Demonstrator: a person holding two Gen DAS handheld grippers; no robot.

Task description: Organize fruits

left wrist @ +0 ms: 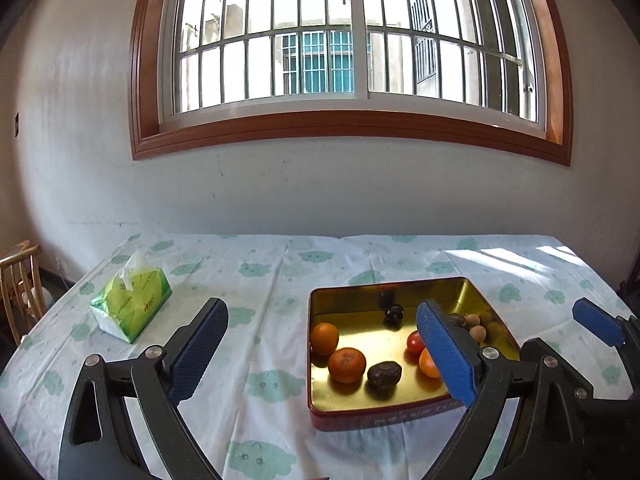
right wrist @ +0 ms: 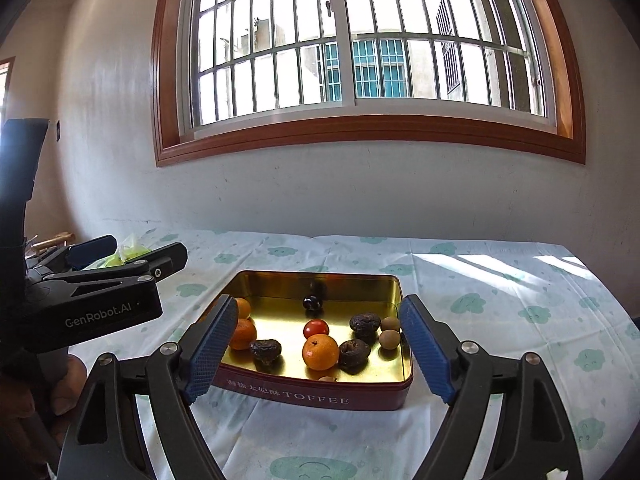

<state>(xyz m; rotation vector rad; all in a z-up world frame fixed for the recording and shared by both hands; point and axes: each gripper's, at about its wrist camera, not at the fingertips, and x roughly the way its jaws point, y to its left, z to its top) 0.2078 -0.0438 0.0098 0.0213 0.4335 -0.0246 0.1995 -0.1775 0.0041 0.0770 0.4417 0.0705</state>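
Note:
A red toffee tin (right wrist: pixel 316 396) with a gold inside lies open on the table. It holds three oranges, one of them (right wrist: pixel 320 352) near the front, a red tomato (right wrist: pixel 316 329), three dark wrinkled fruits (right wrist: pixel 354 354), small brown longans (right wrist: pixel 389 339) and a small dark round fruit (right wrist: pixel 312 303). My right gripper (right wrist: pixel 318 304) hangs open in front of the tin (left wrist: pixel 380 414), with nothing between its blue pads. My left gripper (left wrist: pixel 321 306) is open too, above the cloth at the tin's left side, and its right finger (left wrist: pixel 444 352) hides part of an orange (left wrist: pixel 429 362).
A green tissue pack (left wrist: pixel 130 304) lies at the far left of the cloud-print tablecloth (left wrist: pixel 260 400). A wooden chair (left wrist: pixel 20 280) stands off the table's left edge. The wall with a barred window runs along the table's far edge.

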